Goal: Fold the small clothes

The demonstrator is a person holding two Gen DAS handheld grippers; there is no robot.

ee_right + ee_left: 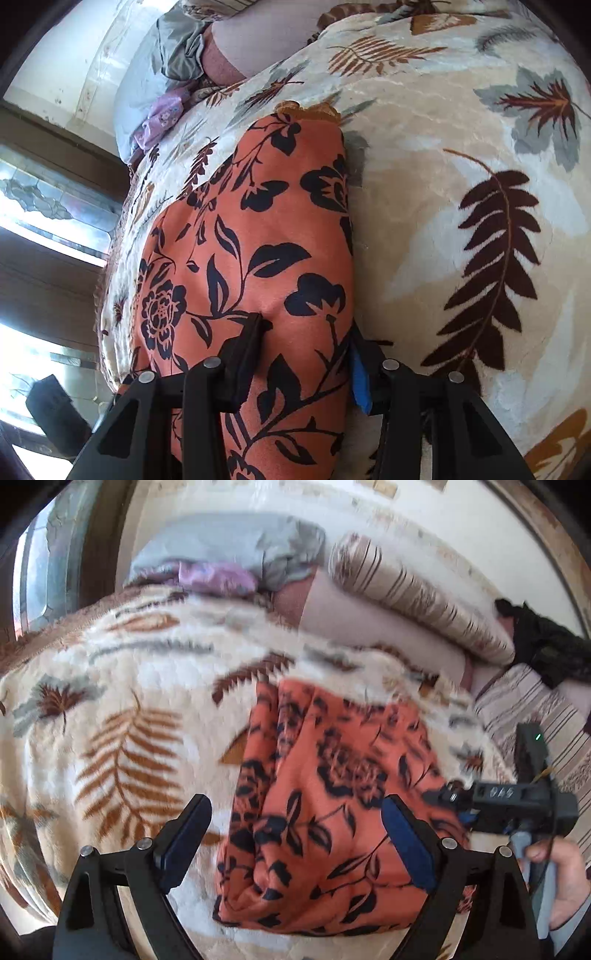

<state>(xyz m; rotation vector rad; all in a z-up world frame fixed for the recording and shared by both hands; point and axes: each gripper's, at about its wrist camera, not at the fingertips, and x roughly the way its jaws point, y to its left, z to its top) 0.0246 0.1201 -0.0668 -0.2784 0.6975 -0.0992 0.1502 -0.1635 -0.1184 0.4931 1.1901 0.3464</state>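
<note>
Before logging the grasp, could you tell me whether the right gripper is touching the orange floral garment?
Touching: in the right wrist view, the right gripper has one finger pressing a dimple into the orange floral garment.

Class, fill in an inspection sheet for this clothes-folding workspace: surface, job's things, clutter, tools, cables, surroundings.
Surface: leaf-print blanket spread over a bed.
Job's things: orange cloth with black flowers, lying partly folded on the blanket.
Clutter: grey cloth, purple cloth, striped bedding, dark cloth.
Tools: left tool open above the cloth; right tool closed on a fold of the cloth.
Cables: thin cable beside the person's hand.
Surroundings: window, pale wall.
</note>
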